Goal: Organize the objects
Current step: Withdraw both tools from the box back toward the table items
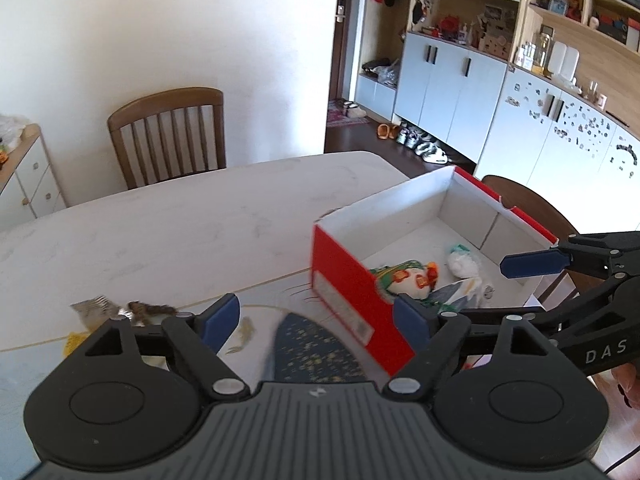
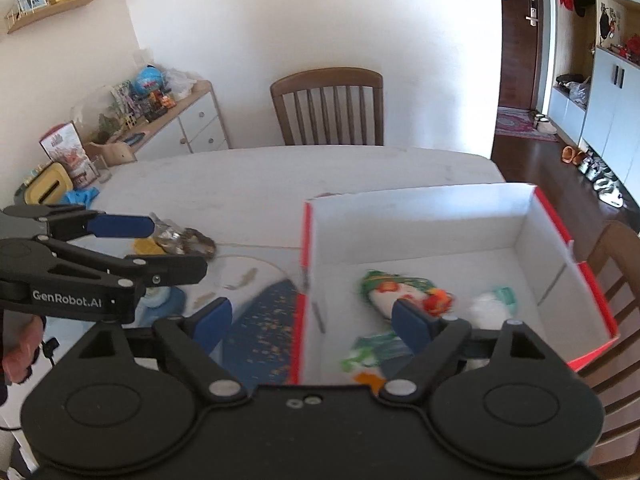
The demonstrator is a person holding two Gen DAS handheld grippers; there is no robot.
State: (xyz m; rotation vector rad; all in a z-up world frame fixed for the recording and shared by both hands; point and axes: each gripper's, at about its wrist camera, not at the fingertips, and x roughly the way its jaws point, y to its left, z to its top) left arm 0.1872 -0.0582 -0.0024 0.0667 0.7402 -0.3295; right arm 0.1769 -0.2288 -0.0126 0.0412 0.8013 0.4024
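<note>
A red shoebox [image 1: 352, 300] with a white inside stands on the table; it also shows in the right wrist view [image 2: 440, 220]. Inside lie a green, white and orange packet [image 2: 400, 292], a white wad [image 2: 490, 308] and another green and white packet [image 2: 372, 352]. A crumpled brown and silver wrapper [image 1: 132, 312] lies on the table left of the box, also in the right wrist view [image 2: 184, 240]. My left gripper [image 1: 316, 322] is open and empty over the box's near corner. My right gripper [image 2: 312, 322] is open and empty over the box's left wall.
A dark blue speckled mat [image 1: 316, 352] lies beside the box. A yellow item [image 2: 146, 246] sits by the wrapper. The white table [image 1: 180, 216] has a wooden chair [image 1: 172, 136] behind it and another chair [image 2: 616, 264] at the right. Cabinets [image 1: 460, 92] stand beyond.
</note>
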